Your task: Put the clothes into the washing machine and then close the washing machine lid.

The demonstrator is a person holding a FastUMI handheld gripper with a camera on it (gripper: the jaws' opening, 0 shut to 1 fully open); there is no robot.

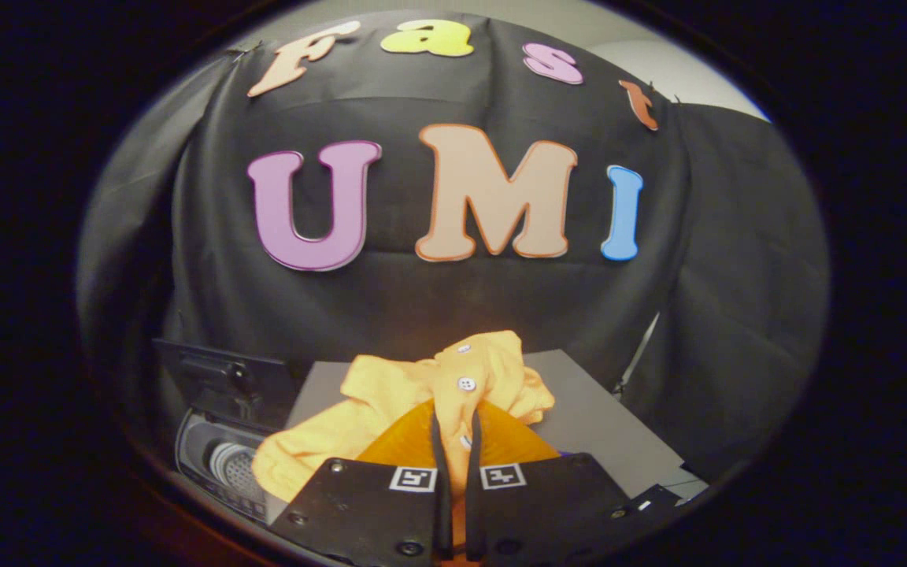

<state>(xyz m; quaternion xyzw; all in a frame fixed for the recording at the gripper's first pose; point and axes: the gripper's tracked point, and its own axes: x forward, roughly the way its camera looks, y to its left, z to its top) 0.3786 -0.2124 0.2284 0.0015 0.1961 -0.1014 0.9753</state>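
A yellow garment (pixel 390 409) with white buttons hangs bunched from my gripper (pixel 454 429), lifted above the grey table (pixel 595 417). Both fingers are closed tight on a fold of its button strip, and the cloth drapes over and around them, spilling to the left. The small washing machine (pixel 225 465) stands below and to the left of the fingers, its lid (pixel 221 374) raised upright and the perforated drum visible inside. The garment's left edge hangs near the machine's opening.
Black booth cloth backs the scene right behind the table. The grey table surface stretches to the right of the garment, with a thin pole (pixel 636 354) leaning at its right rear corner.
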